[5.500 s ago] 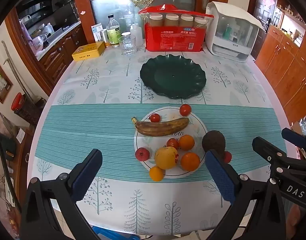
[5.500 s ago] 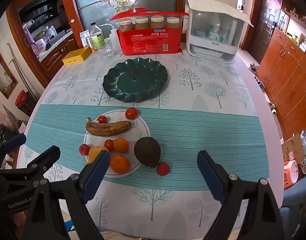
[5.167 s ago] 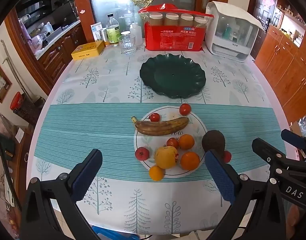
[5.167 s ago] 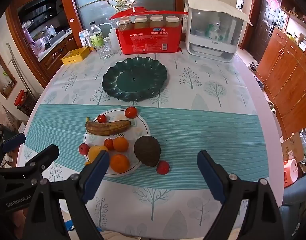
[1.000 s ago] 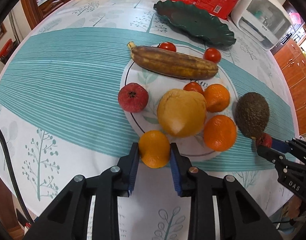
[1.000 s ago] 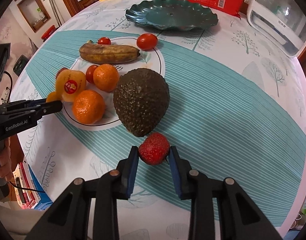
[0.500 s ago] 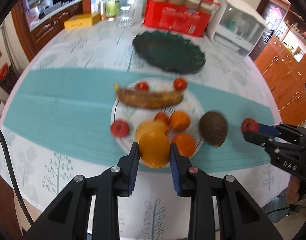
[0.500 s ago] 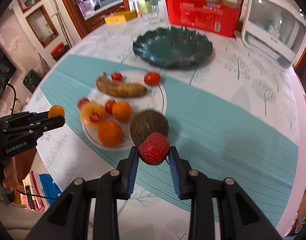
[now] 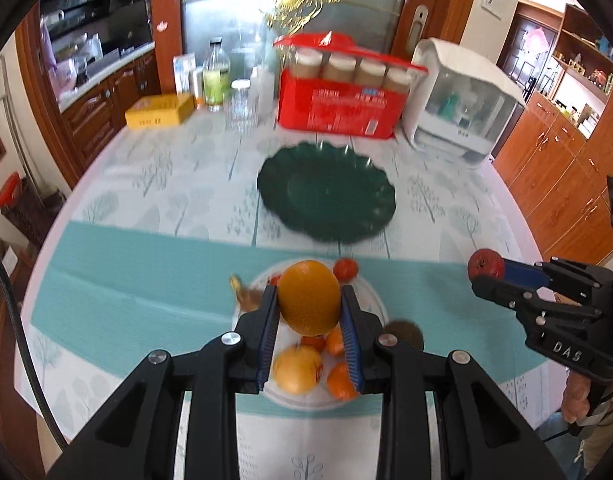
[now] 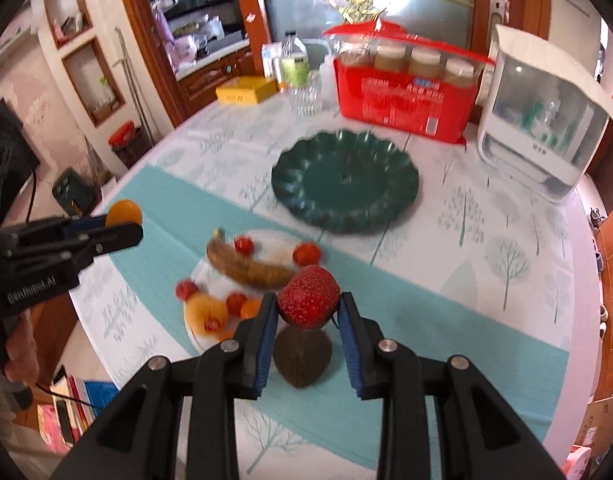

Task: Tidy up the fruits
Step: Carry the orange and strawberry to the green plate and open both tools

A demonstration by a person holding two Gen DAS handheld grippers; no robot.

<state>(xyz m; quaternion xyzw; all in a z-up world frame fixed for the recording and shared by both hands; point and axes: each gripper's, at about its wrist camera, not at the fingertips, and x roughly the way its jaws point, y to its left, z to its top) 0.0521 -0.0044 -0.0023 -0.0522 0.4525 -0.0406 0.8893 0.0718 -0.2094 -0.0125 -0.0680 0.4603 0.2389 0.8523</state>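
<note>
My left gripper [image 9: 309,312] is shut on an orange [image 9: 309,298] and holds it in the air above the white plate [image 9: 370,292]. My right gripper [image 10: 308,312] is shut on a strawberry [image 10: 308,297], also lifted; it shows at the right of the left wrist view [image 9: 486,263]. Below lie a banana [image 10: 246,266], cherry tomatoes [image 10: 306,253], oranges [image 9: 340,376], a yellow apple [image 9: 296,368] and an avocado [image 10: 301,356]. An empty dark green plate [image 10: 344,182] sits farther back on the table.
A red box of jars [image 10: 402,92], a white appliance [image 10: 546,120], a glass [image 10: 304,98], a bottle [image 10: 294,64] and a yellow box [image 10: 244,90] line the table's far edge. Wooden cabinets [image 9: 554,184] stand at the right.
Both grippers have risen higher and farther from the table with their fruit. The green plate now sits nearer the middle of both views.
</note>
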